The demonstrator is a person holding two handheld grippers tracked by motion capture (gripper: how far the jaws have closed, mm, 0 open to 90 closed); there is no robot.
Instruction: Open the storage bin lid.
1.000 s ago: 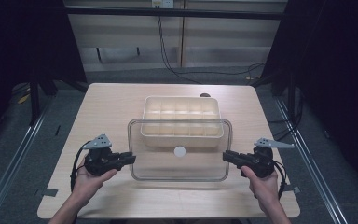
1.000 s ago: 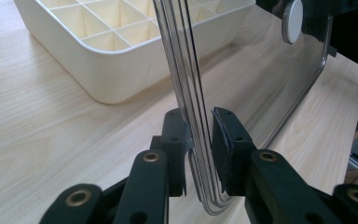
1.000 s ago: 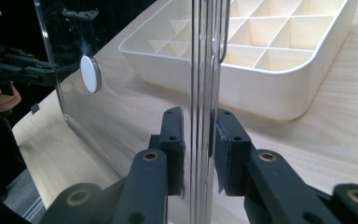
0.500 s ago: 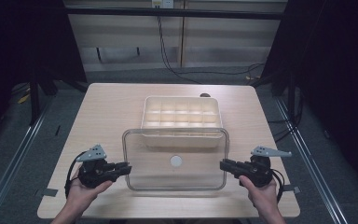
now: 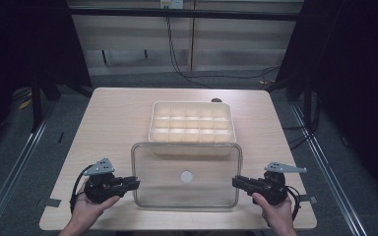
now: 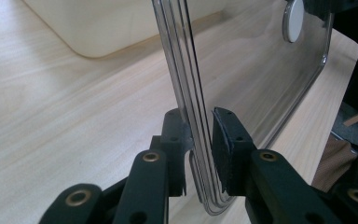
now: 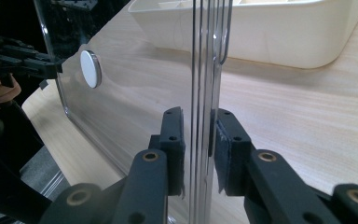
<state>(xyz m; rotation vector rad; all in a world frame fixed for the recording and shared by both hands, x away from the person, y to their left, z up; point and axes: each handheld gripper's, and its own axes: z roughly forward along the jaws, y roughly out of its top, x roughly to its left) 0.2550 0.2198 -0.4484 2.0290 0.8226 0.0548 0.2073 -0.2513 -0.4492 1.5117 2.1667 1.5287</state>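
A: Status?

B: Clear lid (image 5: 186, 175) sits near edge of table (image 5: 113, 113), just in front of cream tray (image 5: 192, 123). Left gripper (image 5: 134, 183) clamped on lid's left rim, right gripper (image 5: 237, 182) clamped on right rim. Jaws pinch the rim edge in both gripper views.

A: Risks?

B: Grip's only on the thin rim lip. If one hand drops or pulls faster than the other, lid could twist, flex & slip out of a jaw, I'd say. Far edge overlaps tray's near wall in the high view, can't tell if touching; could catch it.

A: Tray contents?

B: Grid of compartments, all look empty. White round sticker (image 5: 186, 176) on lid centre.
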